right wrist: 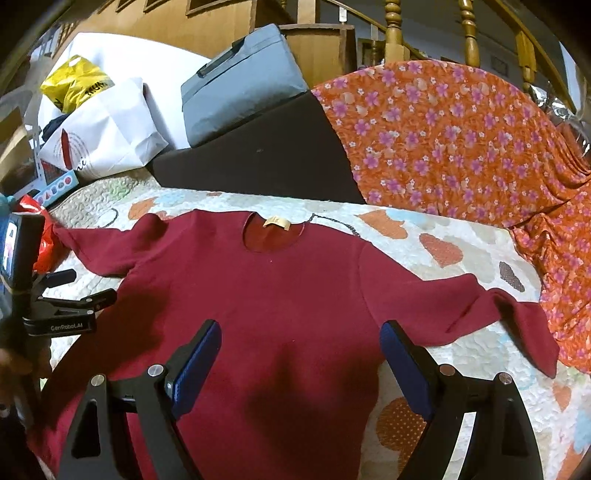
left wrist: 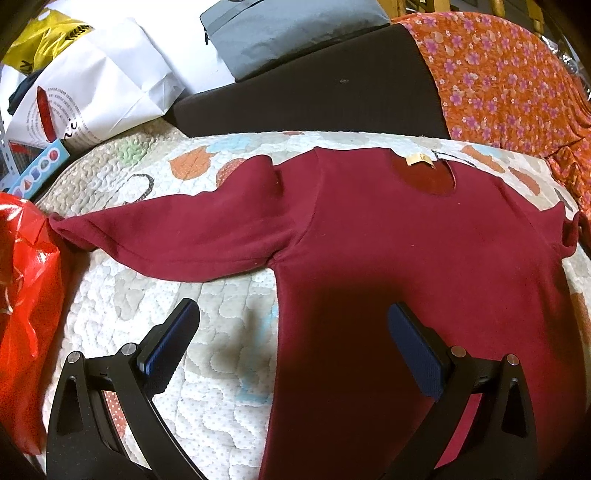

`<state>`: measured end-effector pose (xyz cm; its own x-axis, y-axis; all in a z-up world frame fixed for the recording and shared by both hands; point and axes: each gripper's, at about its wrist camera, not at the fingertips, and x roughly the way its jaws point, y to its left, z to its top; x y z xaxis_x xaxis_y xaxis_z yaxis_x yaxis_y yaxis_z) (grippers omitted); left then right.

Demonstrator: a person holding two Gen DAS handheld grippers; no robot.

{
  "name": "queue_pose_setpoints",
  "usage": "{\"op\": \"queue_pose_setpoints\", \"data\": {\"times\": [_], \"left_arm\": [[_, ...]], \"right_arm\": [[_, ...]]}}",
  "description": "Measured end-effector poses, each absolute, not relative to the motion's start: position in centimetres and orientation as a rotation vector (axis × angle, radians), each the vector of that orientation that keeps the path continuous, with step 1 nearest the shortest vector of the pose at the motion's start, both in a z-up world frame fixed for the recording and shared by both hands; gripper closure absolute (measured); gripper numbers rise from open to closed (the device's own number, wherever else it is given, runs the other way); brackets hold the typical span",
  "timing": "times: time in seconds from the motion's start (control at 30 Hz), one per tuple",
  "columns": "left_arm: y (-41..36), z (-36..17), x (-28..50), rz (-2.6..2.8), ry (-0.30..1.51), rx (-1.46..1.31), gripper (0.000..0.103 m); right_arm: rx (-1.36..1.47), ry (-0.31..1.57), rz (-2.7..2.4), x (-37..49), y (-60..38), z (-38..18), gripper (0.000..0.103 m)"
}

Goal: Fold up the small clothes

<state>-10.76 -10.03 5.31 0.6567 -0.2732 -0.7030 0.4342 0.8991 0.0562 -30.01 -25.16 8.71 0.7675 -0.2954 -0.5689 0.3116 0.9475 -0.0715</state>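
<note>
Blue-padded fingers of our left gripper sit nearest the lens, spread wide apart and holding nothing; one pad hangs over the quilt, the other over the sweater's body. Our right gripper is likewise spread and empty, both pads above the cloth.

Between and beyond them lies the maroon long-sleeved sweater, laid flat with its front up on the quilted bedspread. Its neckline with a tan label points to 12 o'clock. The left sleeve stretches toward 9 o'clock, its cuff touching a red plastic bag. The right sleeve runs toward 3 o'clock, its cuff curling near an orange floral cloth.

We judge no fold has begun. Risks from here:
- A pinch could catch the bedspread along with the sweater, since the fabric lies flush on it.
- Pulling the left sleeve might drag the red bag along.
- Thick knit may slip from the smooth pads if gripped near an edge, leaving a crooked fold.
- Shadow under both grippers hides the lower hem, so aim there is uncertain.

Farther out, at 10 to 11 o'clock, stand a white paper bag, a yellow bag and a grey pouch on a dark cushion.
</note>
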Motion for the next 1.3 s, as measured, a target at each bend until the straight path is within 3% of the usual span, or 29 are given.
{"op": "queue_pose_setpoints", "data": {"times": [1.0,1.3], "left_arm": [[-9.1,5.2,-9.5,-0.38,0.798,0.185,0.001],[-5.9,6.6,-5.8,-0.273,0.834,0.077,0.001]], "right_arm": [[-0.076,0.689,-0.268,-27.9,-21.8,6.1,0.017],[0.042,0.711,-0.203,-26.0,-21.3,5.9,0.017]]}}
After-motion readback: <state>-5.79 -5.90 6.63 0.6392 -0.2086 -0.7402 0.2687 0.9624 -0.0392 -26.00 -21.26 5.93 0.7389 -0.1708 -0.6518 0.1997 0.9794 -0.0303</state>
